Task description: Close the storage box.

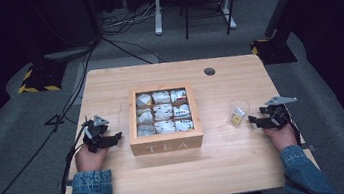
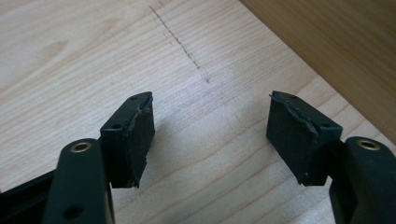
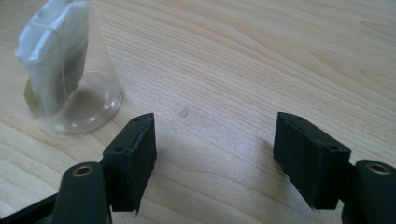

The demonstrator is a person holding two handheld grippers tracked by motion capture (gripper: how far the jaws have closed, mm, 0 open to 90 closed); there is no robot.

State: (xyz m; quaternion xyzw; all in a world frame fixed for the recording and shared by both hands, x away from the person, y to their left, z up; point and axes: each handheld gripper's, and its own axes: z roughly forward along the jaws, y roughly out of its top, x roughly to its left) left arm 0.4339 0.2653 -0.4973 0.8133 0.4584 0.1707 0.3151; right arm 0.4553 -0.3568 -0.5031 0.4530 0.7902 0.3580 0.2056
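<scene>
1. Left hand-held gripper (image 1: pixel 114 136) sits on the worktop (image 1: pixel 229 160) just left of the wooden tea box (image 1: pixel 167 146); jaws spread wide, nothing between them but bare wood.
2. Right hand-held gripper (image 1: pixel 255 120) is over on the right side, jaws wide apart too and holding nothing.
3. Clear plastic cup (image 1: pixel 239 110) stands upright near the right one's tips, apart from them, with a tea bag (image 3: pixel 55 56) inside.
4. Tea box is mid-worktop, lid off, nine compartments full of sachets (image 1: pixel 163 111).
</scene>
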